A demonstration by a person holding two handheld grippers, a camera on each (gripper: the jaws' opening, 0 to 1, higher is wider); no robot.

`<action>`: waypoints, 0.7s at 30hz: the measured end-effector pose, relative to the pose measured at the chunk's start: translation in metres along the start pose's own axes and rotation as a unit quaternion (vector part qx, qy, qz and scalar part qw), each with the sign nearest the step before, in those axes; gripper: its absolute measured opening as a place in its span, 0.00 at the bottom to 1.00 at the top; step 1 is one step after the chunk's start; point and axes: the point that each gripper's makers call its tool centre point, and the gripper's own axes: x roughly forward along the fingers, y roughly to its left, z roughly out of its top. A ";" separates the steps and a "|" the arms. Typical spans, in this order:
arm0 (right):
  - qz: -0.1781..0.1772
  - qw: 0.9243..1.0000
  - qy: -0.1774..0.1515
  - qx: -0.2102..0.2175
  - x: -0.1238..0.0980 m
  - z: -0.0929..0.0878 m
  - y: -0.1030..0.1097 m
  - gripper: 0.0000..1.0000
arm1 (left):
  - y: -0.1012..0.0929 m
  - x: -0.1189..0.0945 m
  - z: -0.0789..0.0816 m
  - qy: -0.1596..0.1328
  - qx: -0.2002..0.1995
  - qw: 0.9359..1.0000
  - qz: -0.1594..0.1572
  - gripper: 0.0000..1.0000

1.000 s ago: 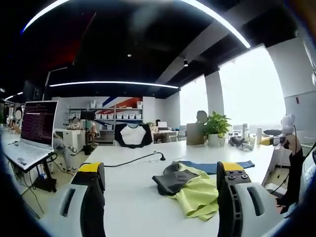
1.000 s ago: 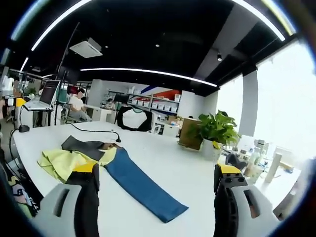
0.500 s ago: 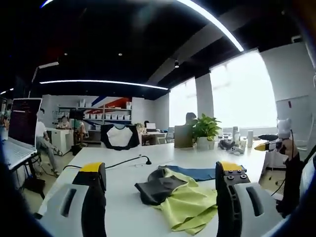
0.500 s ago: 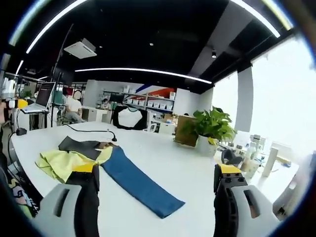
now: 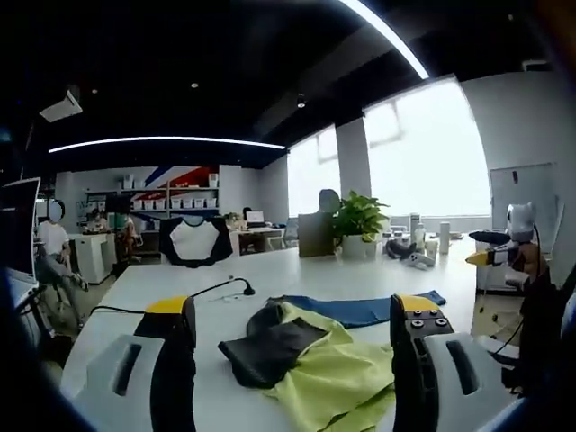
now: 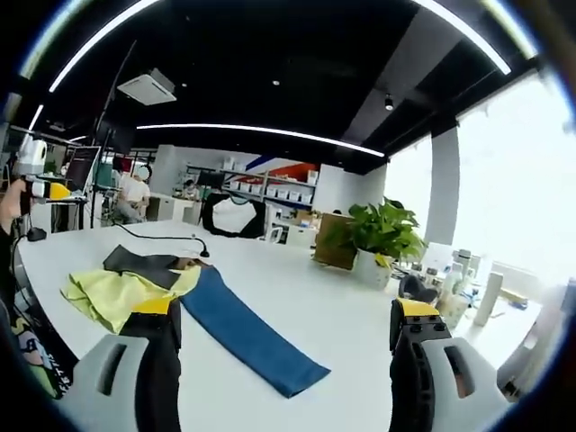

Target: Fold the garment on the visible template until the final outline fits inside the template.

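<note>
Left gripper (image 5: 292,360): jaws wide, empty, above the worktop (image 5: 162,288).
Right gripper (image 6: 283,369): jaws wide, empty, beside the garment heap.
Garment (image 5: 337,373): yellow-green, crumpled, a dark garment (image 5: 270,346) lying on it; both overlap one end of the blue template (image 6: 243,333).
Cable (image 5: 211,290): just beyond the heap.
Risk: a pinch may catch both fabrics together, dragging the template askew; the bunched layers make that likely.
</note>
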 end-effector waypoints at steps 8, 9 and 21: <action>0.000 1.000 0.003 0.002 -0.002 -0.003 -0.001 0.99 | -0.007 0.024 -0.005 0.020 0.014 1.000 -0.015 0.99; 0.000 1.000 0.003 0.003 -0.002 -0.003 0.000 0.99 | -0.009 0.028 -0.007 0.023 0.014 0.999 -0.020 0.99; -0.010 1.000 -0.003 0.006 -0.009 -0.002 -0.008 0.99 | -0.014 0.076 -0.038 0.088 0.009 0.995 -0.049 0.99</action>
